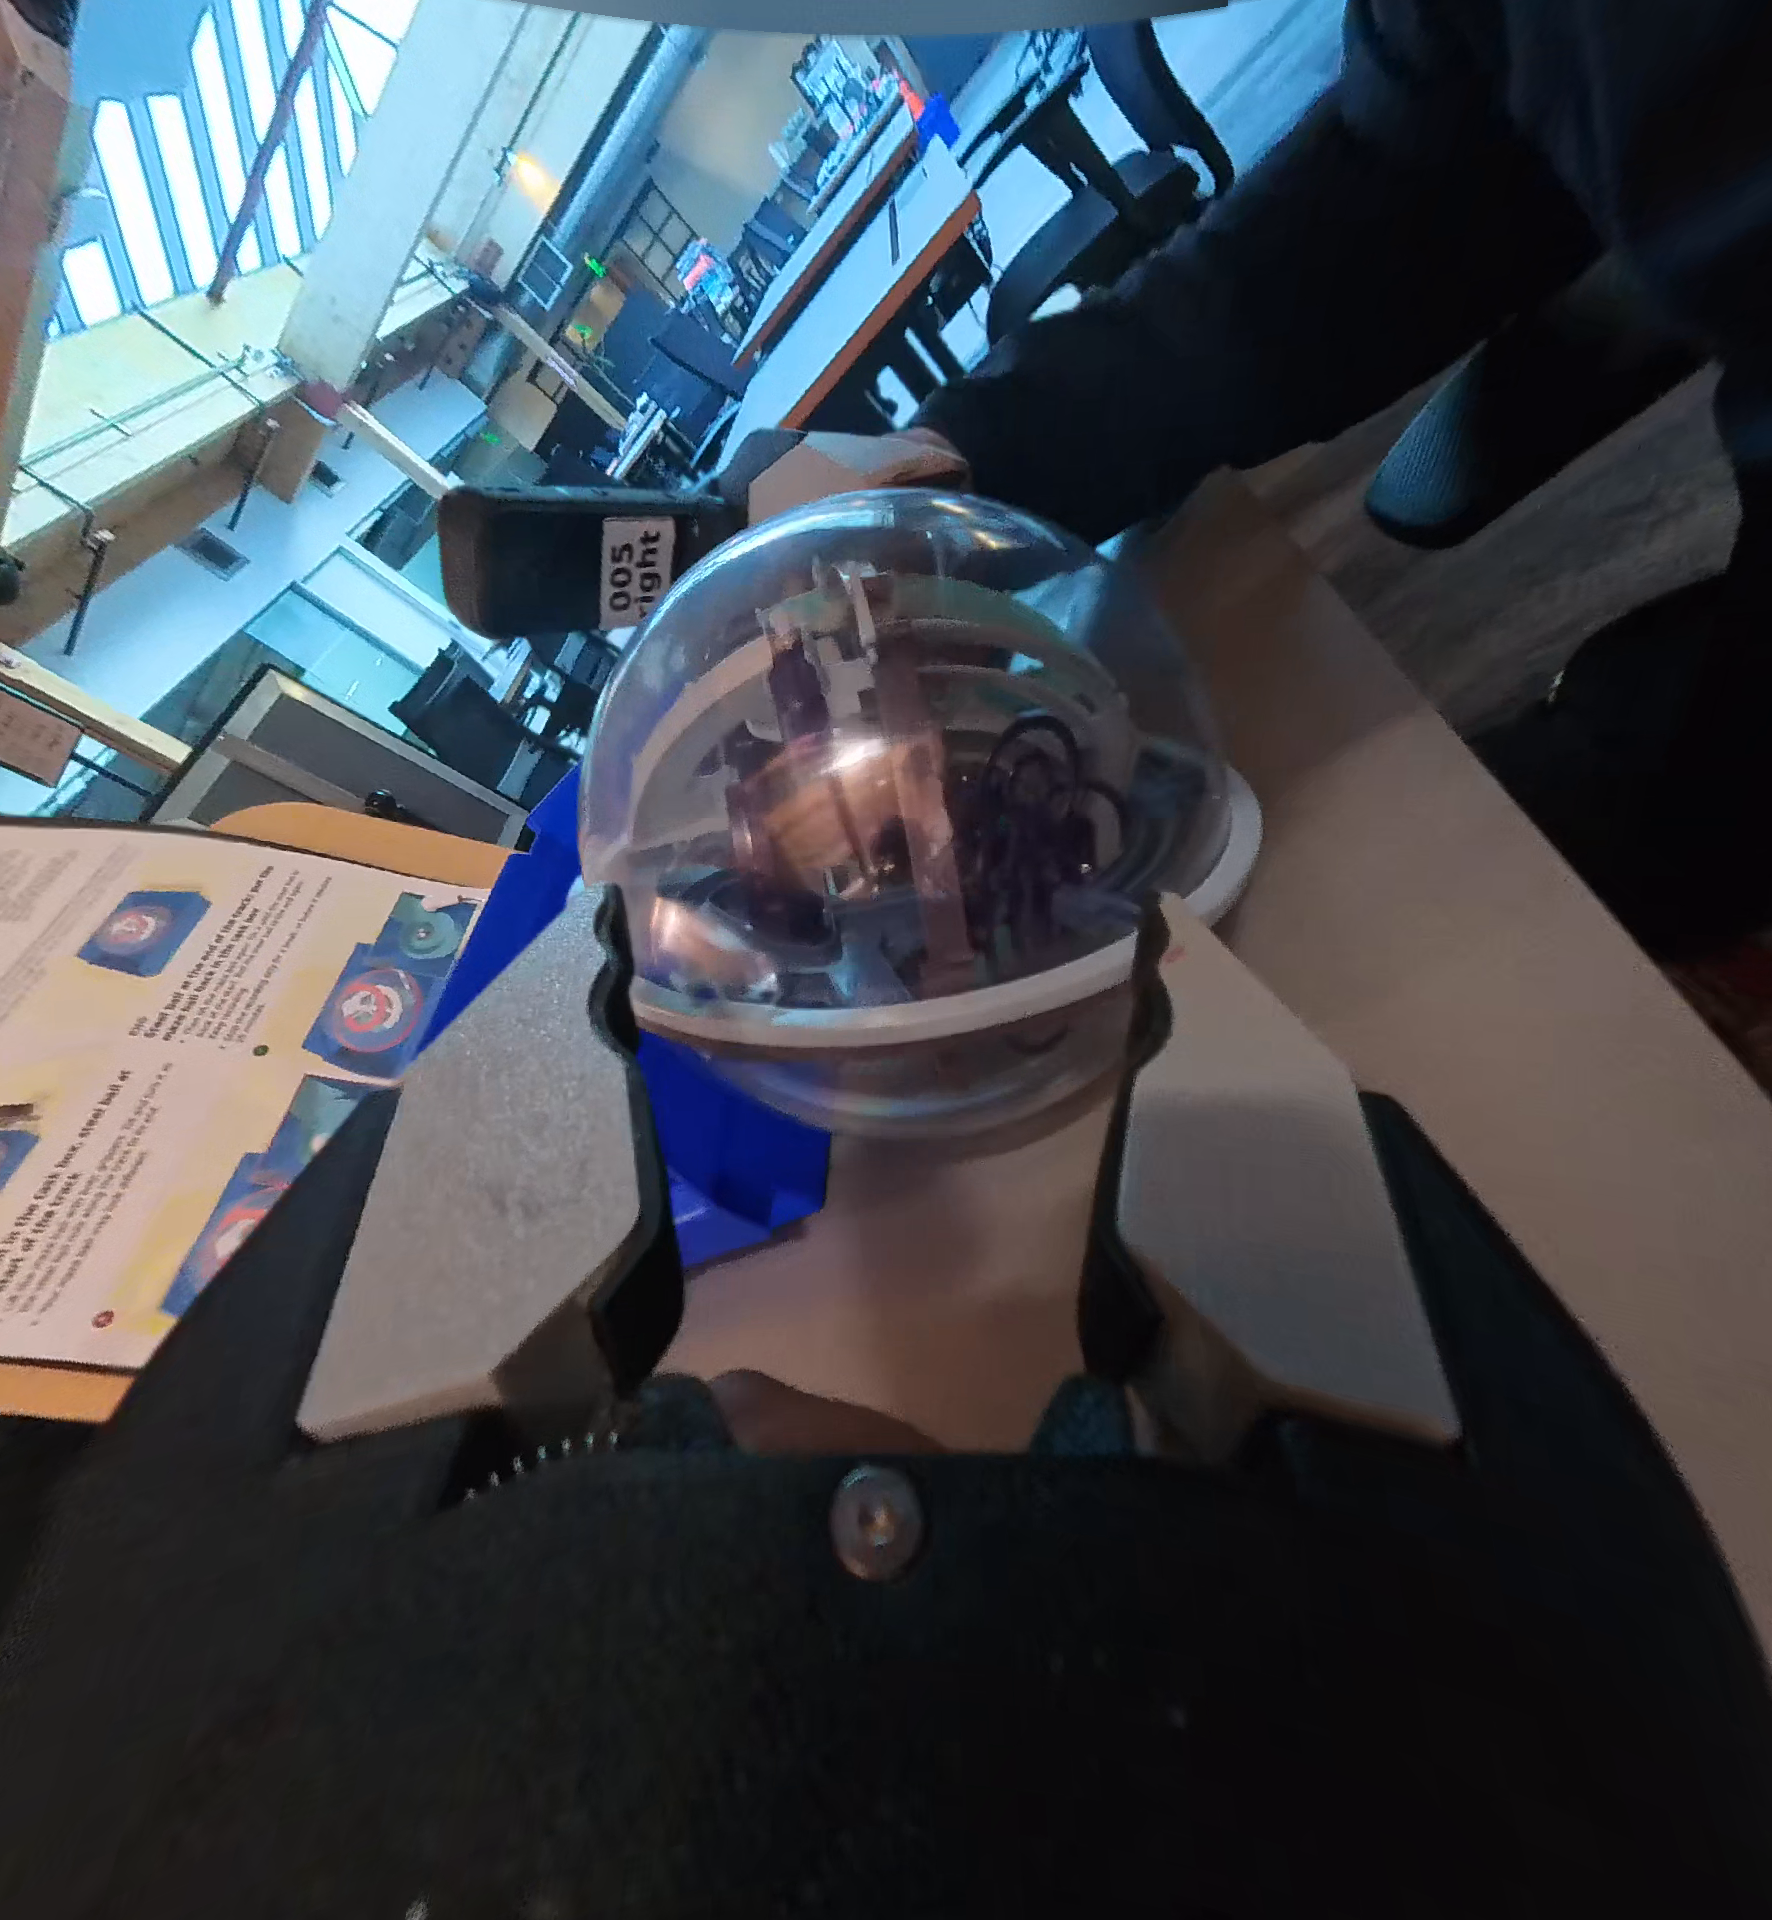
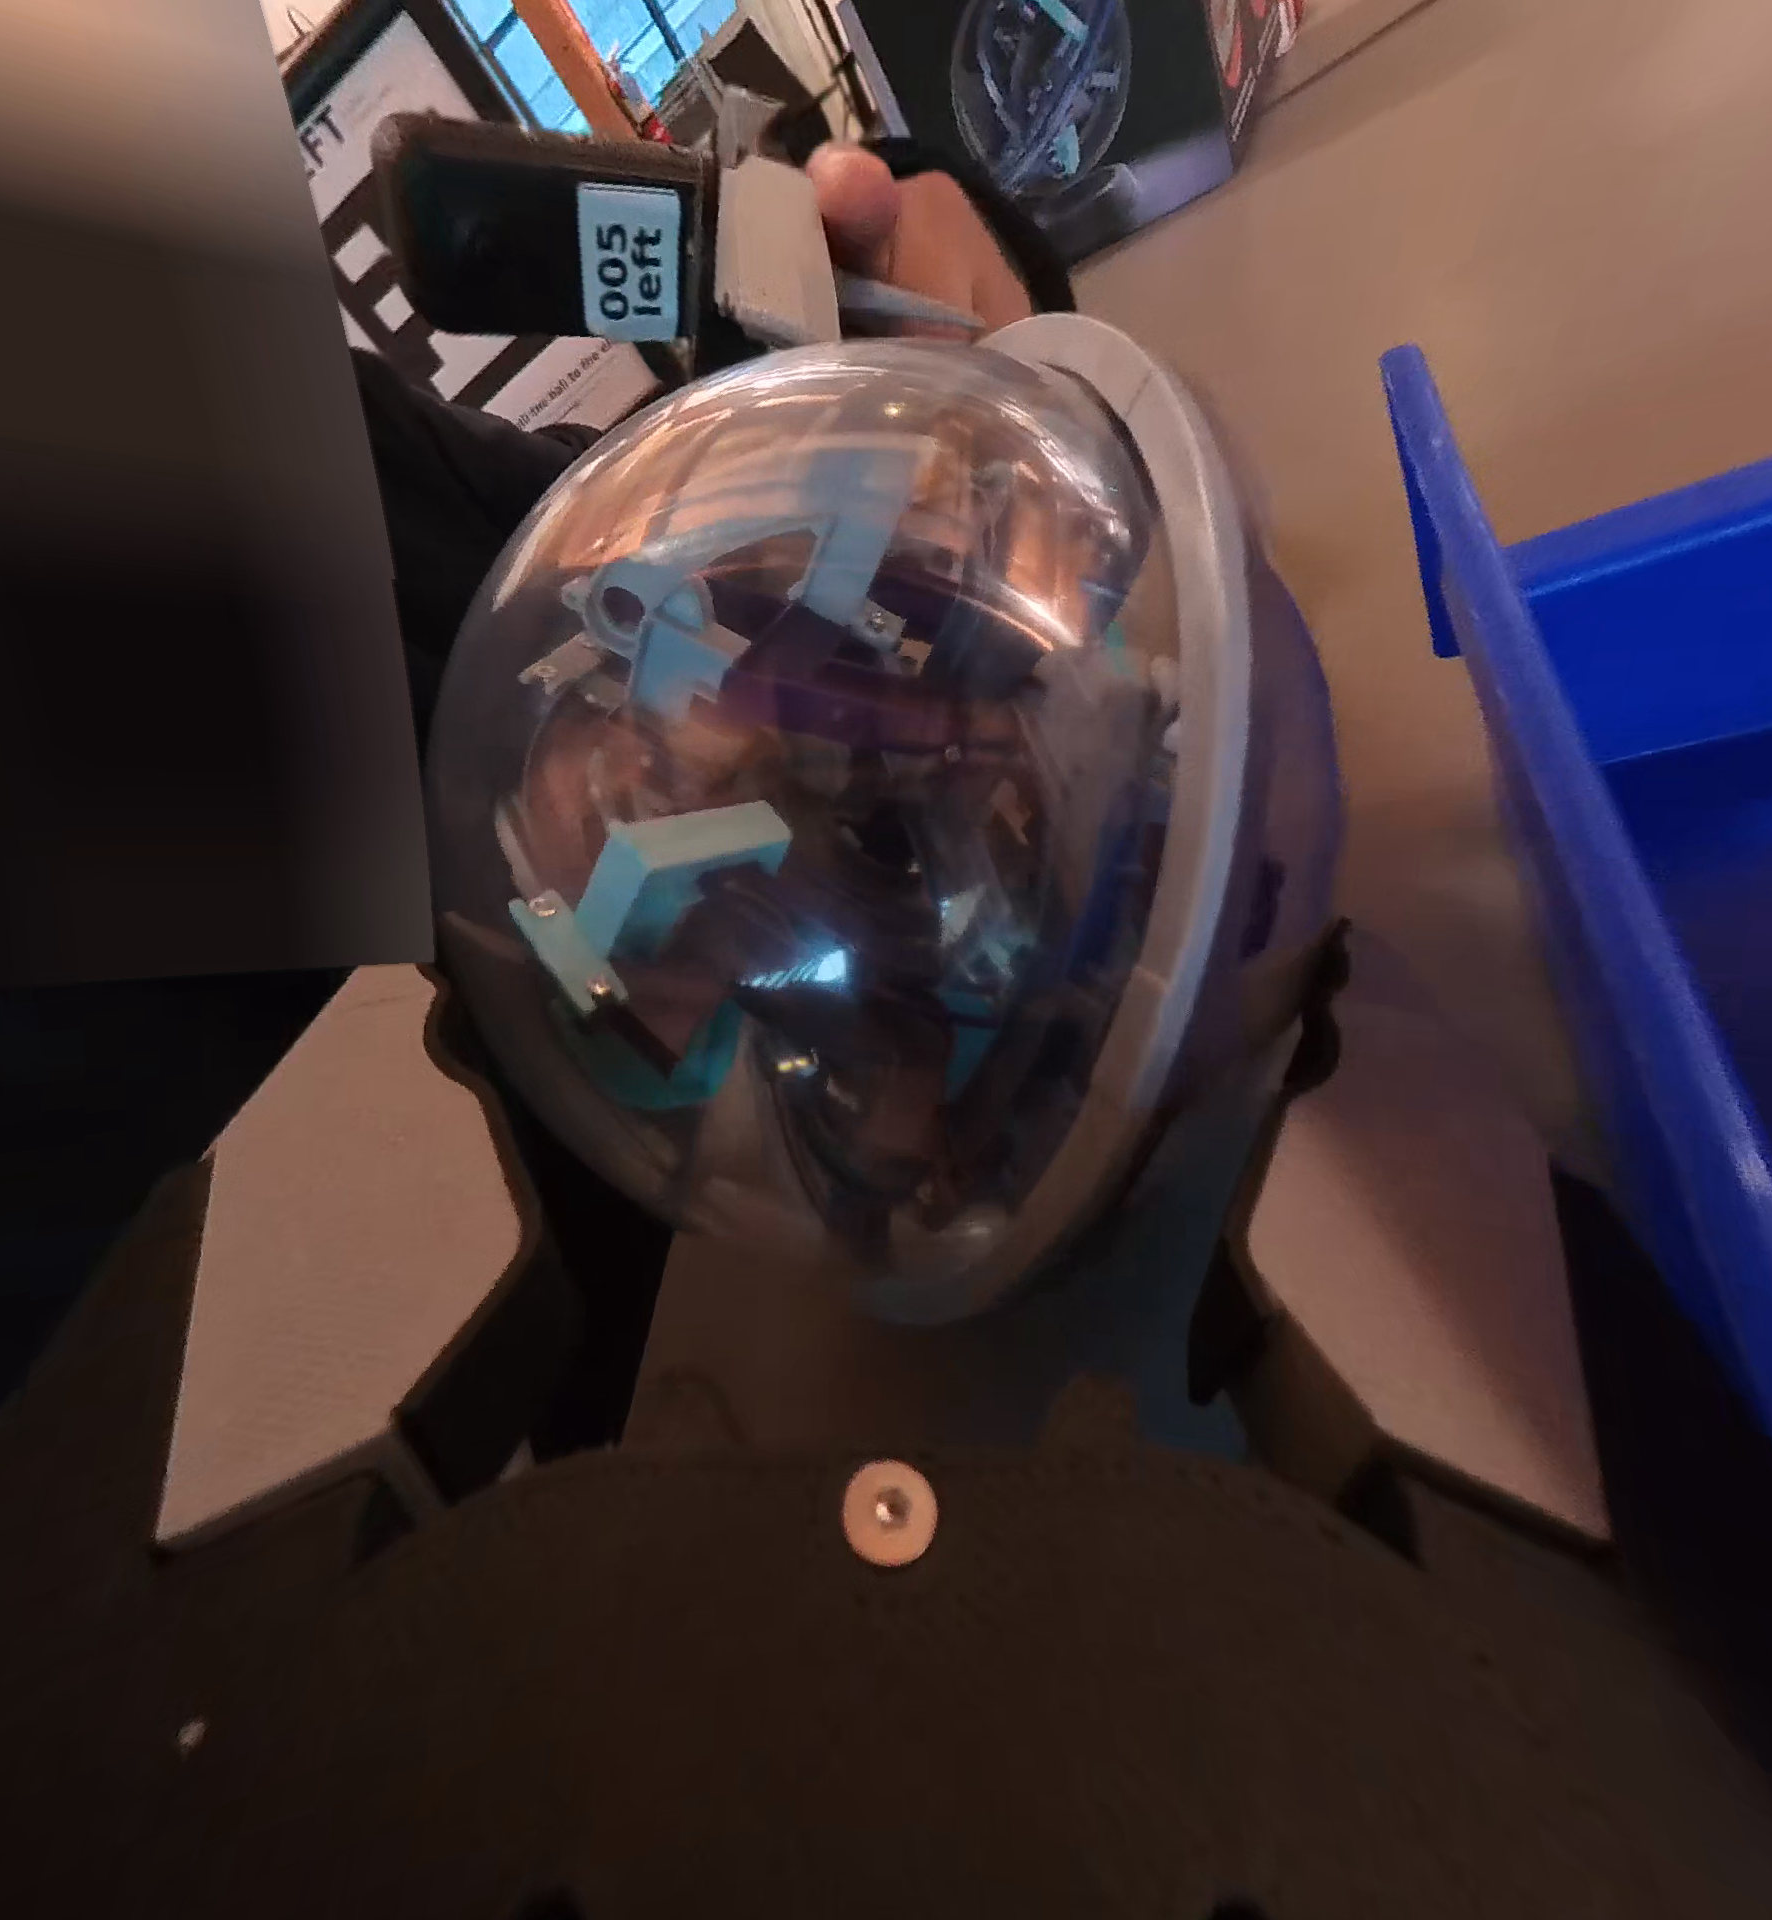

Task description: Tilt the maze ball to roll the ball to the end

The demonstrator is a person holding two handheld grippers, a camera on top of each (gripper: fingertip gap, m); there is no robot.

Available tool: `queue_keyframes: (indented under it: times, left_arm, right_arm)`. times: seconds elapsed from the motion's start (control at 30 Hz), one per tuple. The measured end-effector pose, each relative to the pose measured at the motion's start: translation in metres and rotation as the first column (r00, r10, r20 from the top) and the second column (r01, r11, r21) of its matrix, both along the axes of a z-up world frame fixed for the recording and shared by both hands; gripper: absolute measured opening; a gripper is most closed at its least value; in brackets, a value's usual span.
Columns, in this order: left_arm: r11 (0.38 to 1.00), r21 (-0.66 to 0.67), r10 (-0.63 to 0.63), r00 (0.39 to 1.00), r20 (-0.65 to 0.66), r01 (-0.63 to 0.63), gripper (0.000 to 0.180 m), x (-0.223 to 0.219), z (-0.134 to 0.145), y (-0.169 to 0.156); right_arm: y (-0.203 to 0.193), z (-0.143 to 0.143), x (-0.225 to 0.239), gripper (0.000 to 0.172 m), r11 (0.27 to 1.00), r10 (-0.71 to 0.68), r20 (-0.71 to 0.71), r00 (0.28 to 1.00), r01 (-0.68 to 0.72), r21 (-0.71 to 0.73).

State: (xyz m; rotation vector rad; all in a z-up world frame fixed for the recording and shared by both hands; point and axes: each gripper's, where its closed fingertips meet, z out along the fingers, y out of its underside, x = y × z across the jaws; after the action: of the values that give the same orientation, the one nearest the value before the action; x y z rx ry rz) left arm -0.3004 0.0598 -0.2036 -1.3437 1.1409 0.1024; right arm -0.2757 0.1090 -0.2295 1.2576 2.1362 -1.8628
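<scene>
The maze ball (image 1: 903,779) is a clear sphere with a white ring around its middle and coloured tracks inside. It is held up off the table between both grippers. My left gripper (image 1: 882,987) is shut on it, and its black fingers (image 1: 617,997) press on the sphere near the ring. In the right wrist view the maze ball (image 2: 861,779) is tilted with its ring running nearly upright. My right gripper (image 2: 887,997) is shut on it with its fingers (image 2: 1318,1008) wide apart on either side. I cannot pick out the small ball inside.
A blue bin (image 1: 736,1143) stands on the beige table (image 1: 1433,935) under and beside the ball; in the right wrist view the bin (image 2: 1692,727) is at the right. A printed instruction sheet (image 1: 134,1039) lies at the left. A boxed maze ball (image 2: 1048,104) stands farther back.
</scene>
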Motion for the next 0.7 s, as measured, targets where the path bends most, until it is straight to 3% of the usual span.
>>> queue_keyframes:
  times: [0.4,0.7]
  left_arm:
    - [0.99,0.013,0.14,0.98,-0.144,-0.139,0.09,-0.018,-0.009,-0.014]
    - [0.975,-0.101,0.185,0.974,-0.131,-0.198,0.098,-0.02,-0.015,-0.003]
  right_arm:
    - [-0.001,-0.003,-0.001,0.138,1.0,0.019,0.003,1.0,-0.019,0.001]
    - [-0.003,-0.006,-0.008,0.148,0.998,-0.014,-0.033,0.999,0.016,0.06]
